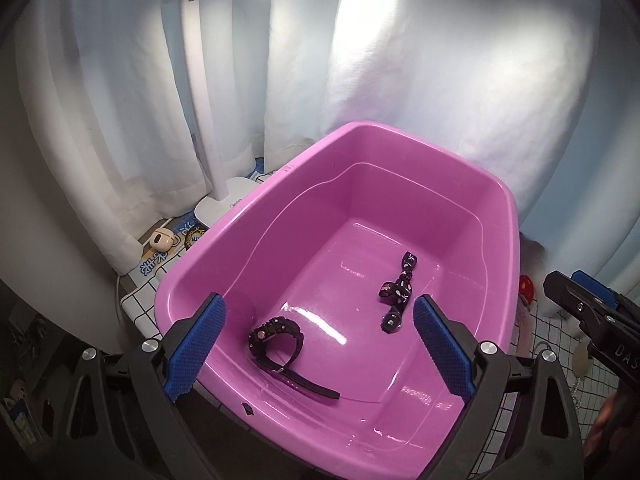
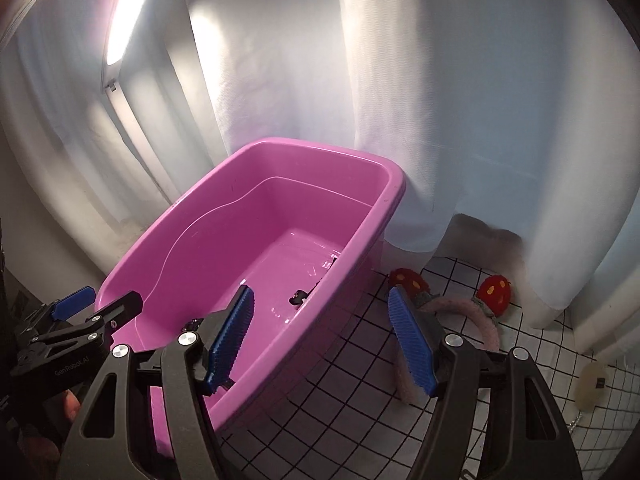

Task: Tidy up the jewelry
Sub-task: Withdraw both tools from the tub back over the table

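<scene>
In the left wrist view, the left gripper [image 1: 318, 344] hangs over the near rim of the glossy pink plastic tub [image 1: 496, 216], its blue-padded jaws spread wide and holding nothing. Two pieces already lie on the tub floor: a black wristwatch with a curled strap [image 1: 280, 340] just ahead of the gripper, toward its left pad, and a dark patterned hair tie with a bow [image 1: 398, 290] further in, toward the right pad. Since both rest inside the tub, this hand's job looks finished; it would do well to stay clear and, if needed, steady the tub. The right gripper [image 1: 588, 312] shows at the tub's right side.

In the right wrist view, the right gripper [image 2: 322, 340] is also released and empty, its left pad over the tub's right rim and its right pad over the white black-gridded tablecloth [image 2: 360, 392]. The likely next piece, a fuzzy pink headband with two red mushroom ornaments [image 2: 486, 322], lies on the cloth to the right of the tub, partly behind the right pad. A good pick would shift away from the tub, centre the jaws across the band's narrow arc rather than an ornament, and close gently before lifting over the rim. A cream oval object [image 2: 592, 386] lies further right of the tub.
</scene>
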Action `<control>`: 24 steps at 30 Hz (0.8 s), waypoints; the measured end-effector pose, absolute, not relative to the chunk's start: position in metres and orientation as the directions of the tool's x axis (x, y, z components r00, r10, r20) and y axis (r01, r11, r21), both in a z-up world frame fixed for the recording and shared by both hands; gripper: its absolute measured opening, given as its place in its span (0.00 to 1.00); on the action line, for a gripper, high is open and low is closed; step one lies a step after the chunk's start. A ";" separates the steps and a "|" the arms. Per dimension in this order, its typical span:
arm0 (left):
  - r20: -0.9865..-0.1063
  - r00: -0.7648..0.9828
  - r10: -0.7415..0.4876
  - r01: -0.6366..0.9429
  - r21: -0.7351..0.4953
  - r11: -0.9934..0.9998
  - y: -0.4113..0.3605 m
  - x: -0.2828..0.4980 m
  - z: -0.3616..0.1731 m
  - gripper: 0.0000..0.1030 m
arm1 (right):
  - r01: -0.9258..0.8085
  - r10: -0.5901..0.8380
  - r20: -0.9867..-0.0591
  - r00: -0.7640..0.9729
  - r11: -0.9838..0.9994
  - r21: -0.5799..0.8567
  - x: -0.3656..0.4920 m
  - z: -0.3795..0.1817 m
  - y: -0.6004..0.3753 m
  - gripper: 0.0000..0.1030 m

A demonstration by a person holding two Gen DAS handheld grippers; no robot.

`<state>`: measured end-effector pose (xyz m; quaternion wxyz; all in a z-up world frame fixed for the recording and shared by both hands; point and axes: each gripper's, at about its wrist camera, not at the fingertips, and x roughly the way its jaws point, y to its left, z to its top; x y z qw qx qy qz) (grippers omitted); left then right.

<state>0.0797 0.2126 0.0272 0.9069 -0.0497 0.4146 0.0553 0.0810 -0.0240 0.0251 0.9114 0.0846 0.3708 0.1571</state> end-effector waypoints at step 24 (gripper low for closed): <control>-0.838 0.418 -0.352 0.581 -0.052 0.812 -0.043 0.039 -0.065 0.92 | 0.499 -0.076 -0.809 0.583 0.819 0.282 -0.114 -0.108 -0.225 0.65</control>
